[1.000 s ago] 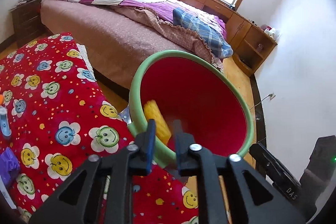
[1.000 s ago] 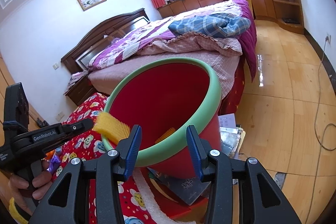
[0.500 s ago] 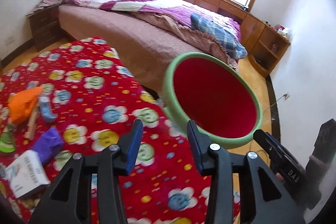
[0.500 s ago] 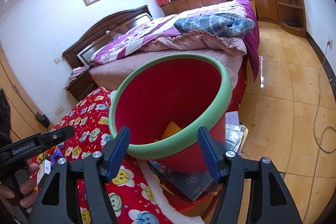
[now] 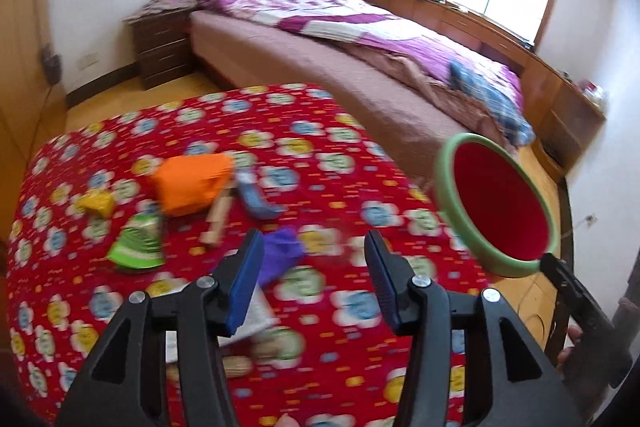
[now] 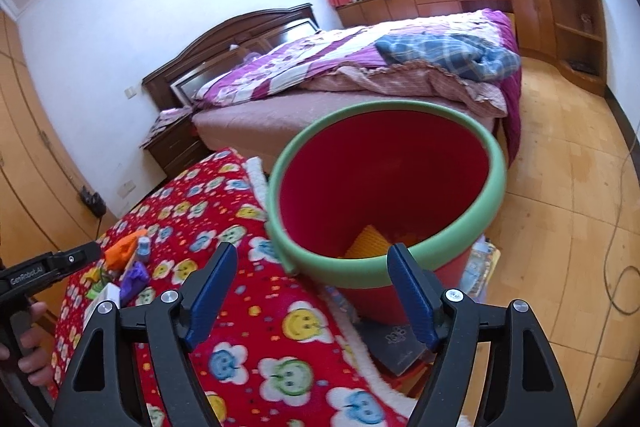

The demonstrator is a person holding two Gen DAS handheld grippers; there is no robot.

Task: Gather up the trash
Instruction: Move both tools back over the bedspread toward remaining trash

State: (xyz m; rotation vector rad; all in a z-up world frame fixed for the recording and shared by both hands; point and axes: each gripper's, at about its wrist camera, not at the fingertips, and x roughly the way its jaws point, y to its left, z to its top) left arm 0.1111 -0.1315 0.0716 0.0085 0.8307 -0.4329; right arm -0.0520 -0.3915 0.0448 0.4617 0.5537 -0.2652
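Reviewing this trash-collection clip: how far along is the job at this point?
Early on. Done: one yellow piece lies inside the red bin. In hand: nothing; the left gripper and right gripper are both empty, jaws opening. Left: the orange bag, green packet, purple wrapper, yellow wrapper and more remain on the red blanket.

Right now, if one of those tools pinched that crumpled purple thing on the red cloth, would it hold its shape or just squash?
The purple thing looks wrinkled and thin, like a wrapper or bag, so it would probably squash and hang limp. It seems light, so a push would likely slide it across the red cloth rather than roll it. Blur hides its material, so this is uncertain.
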